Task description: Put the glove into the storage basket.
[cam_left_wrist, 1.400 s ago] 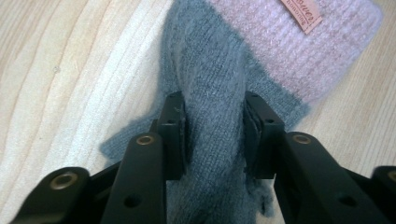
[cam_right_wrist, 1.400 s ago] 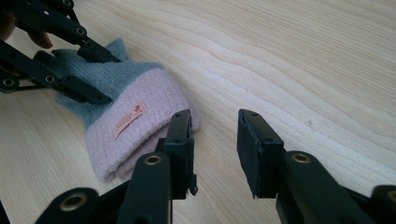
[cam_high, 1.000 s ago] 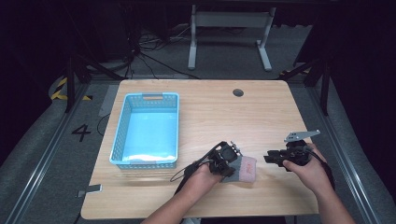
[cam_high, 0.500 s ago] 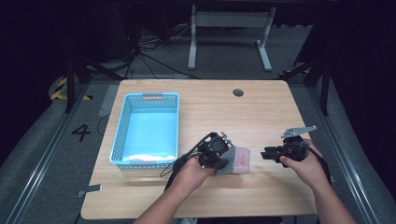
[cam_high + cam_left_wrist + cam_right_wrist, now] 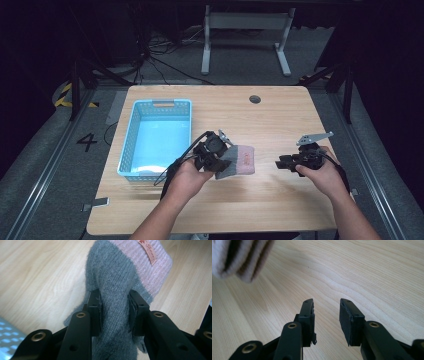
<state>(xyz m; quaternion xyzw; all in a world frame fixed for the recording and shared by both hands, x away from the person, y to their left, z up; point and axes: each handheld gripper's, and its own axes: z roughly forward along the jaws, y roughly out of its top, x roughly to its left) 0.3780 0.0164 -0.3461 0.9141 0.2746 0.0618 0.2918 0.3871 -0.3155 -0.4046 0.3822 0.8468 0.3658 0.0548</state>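
blue basket (image 5: 131, 150) bare inside; sock (image 5: 125, 277) in left gripper (image 5: 114, 312) jaws.

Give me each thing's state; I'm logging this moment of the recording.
Left tongs: shut on the knit piece.
Knit piece: grey and pink, pinched at its grey part, lifted over the table.
Right tongs: open, nothing between them.
Blue basket: upright; no contents visible.

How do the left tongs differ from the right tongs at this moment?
The left tongs are shut on a grey and pink knitted sock; the right tongs are open, with bare wood of the table between the jaws. In the high view, the left tongs are near the blue basket, the right tongs far from it. Both have black jaws.
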